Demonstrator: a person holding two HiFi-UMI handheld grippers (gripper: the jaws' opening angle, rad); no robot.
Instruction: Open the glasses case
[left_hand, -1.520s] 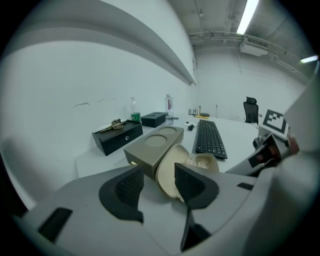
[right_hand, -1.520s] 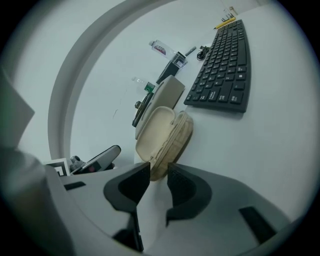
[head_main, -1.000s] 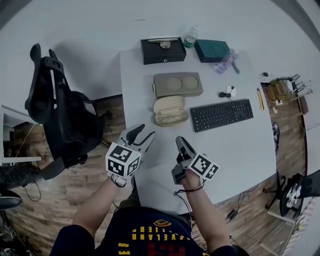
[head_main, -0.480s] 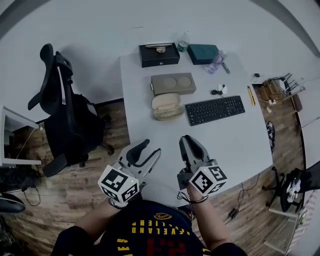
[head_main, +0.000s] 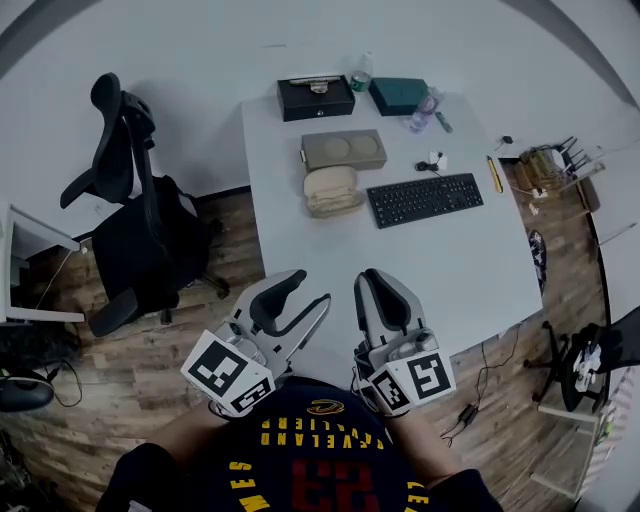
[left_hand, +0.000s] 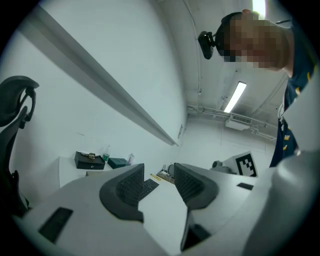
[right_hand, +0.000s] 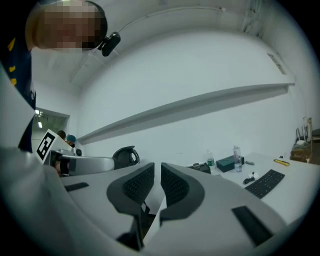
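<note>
Near your chest, at the near edge of the table (head_main: 450, 270), you hold both grippers level, side by side, pointing toward the far end. Your left gripper (head_main: 306, 292) has its jaws released and well apart, with nothing between them; its own view looks through the gap at the table top and the keyboard (head_main: 425, 199). Your right gripper (head_main: 375, 279) has just been closing its jaws: they stand a narrow slit apart, not touching, and hold nothing. The glasses case (head_main: 332, 190), a pale oval shell, lies with its lid down on the table well ahead of both grippers, untouched, just left of the keyboard and just in front of a flat tan box (head_main: 343, 150). Beyond that, along the far edge, sit a black box (head_main: 316, 98), a bottle (head_main: 362, 72) and a green box (head_main: 399, 95). An office chair (head_main: 130, 220) stands to the left of the table.
</note>
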